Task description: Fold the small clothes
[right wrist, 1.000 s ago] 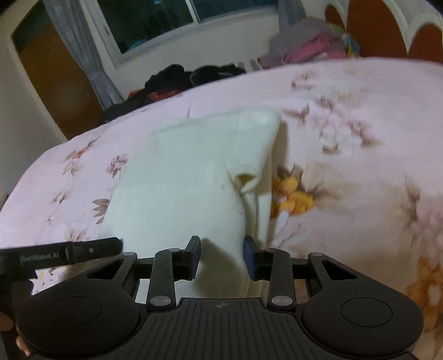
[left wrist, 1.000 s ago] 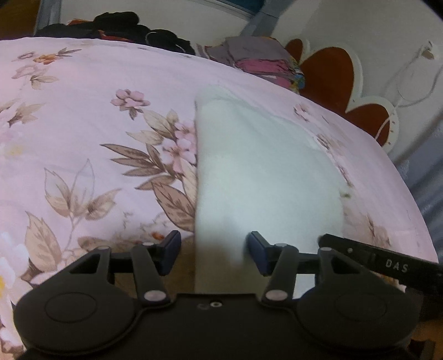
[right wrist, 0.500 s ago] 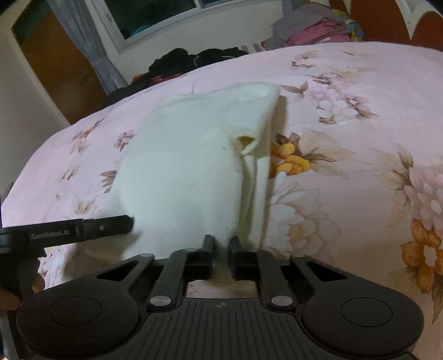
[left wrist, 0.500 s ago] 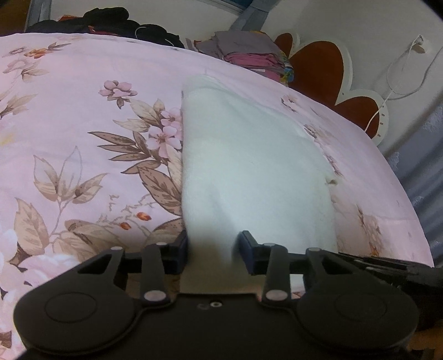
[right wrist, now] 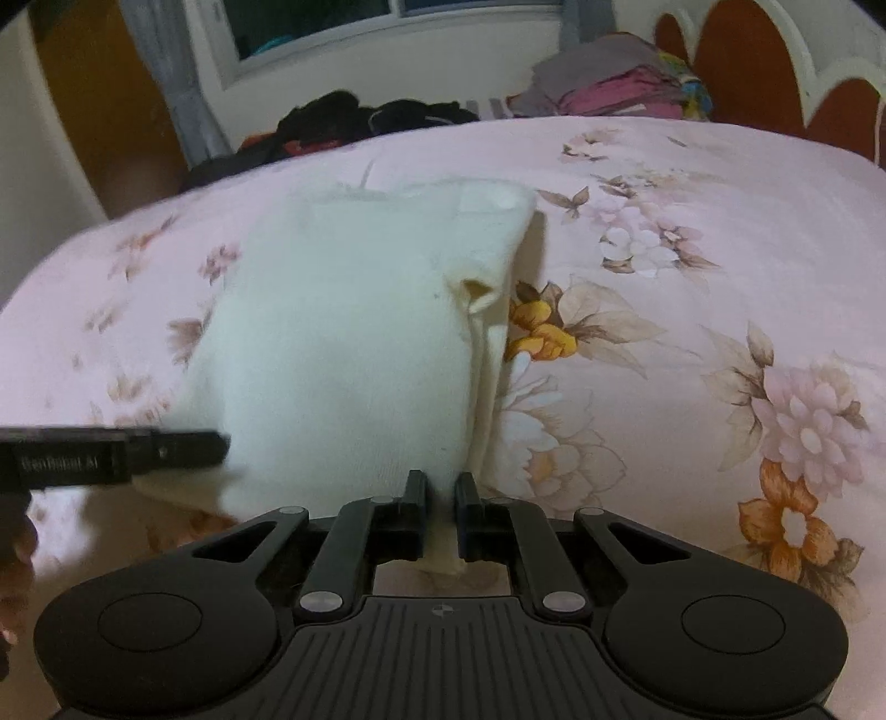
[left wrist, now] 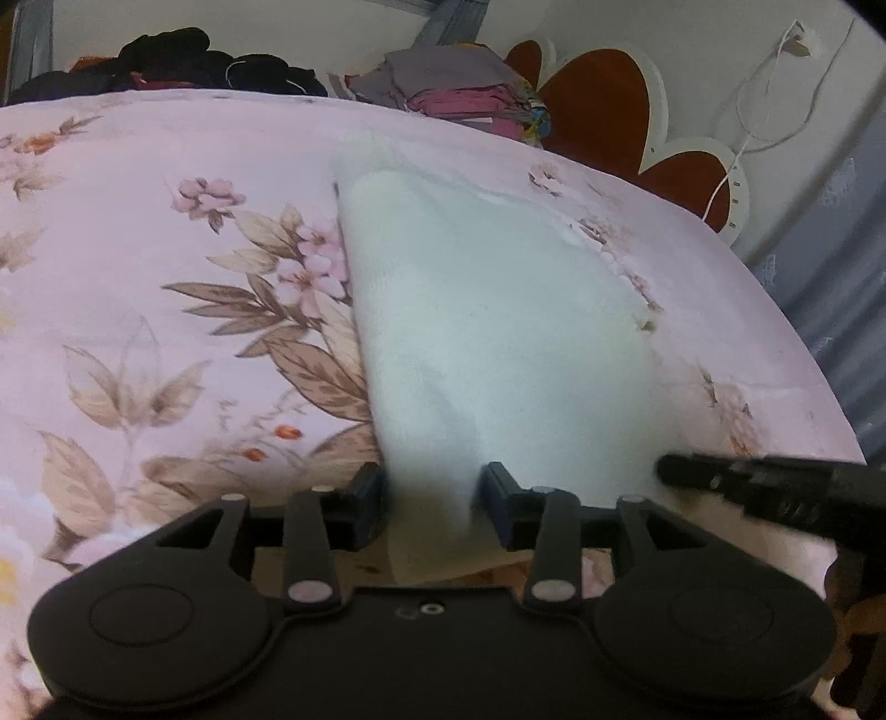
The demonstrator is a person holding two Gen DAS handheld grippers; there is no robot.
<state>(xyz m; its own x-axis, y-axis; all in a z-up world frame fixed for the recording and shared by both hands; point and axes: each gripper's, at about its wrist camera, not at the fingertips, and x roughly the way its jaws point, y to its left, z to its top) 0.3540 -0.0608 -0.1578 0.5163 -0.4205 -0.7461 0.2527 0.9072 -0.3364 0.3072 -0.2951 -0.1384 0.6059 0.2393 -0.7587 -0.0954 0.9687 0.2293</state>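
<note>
Left wrist view, left to right: floral pink bedsheet (left wrist: 166,288) under everything, dark clothes heap (left wrist: 166,66) far ahead-left at the bed's far edge, folded stack of grey/pink clothes (left wrist: 459,94) ahead, brown scalloped headboard (left wrist: 598,105) ahead-right, white cable (left wrist: 769,88) hanging on the wall far right. Cream garment (left wrist: 487,332) runs straight ahead from the left gripper (left wrist: 432,501), soft knit, folded along its left side, near end bunched between the fingers; jaws stand apart with cloth between them, pads look not to be pressing, so can't tell for sure if it's held. Other gripper's black finger pokes in from the right, touching the garment's near right corner. Right wrist view: left gripper's finger enters from the left at the garment's near left corner; cream garment (right wrist: 360,332) ahead, rectangular, a small pocket-like flap open on its right edge, layers doubled there. Right gripper (right wrist: 440,498) jaws nearly together, pinching the near edge of the cloth. Nothing lies on the garment. No containers; window (right wrist: 332,27) and brown door far ahead-left
</note>
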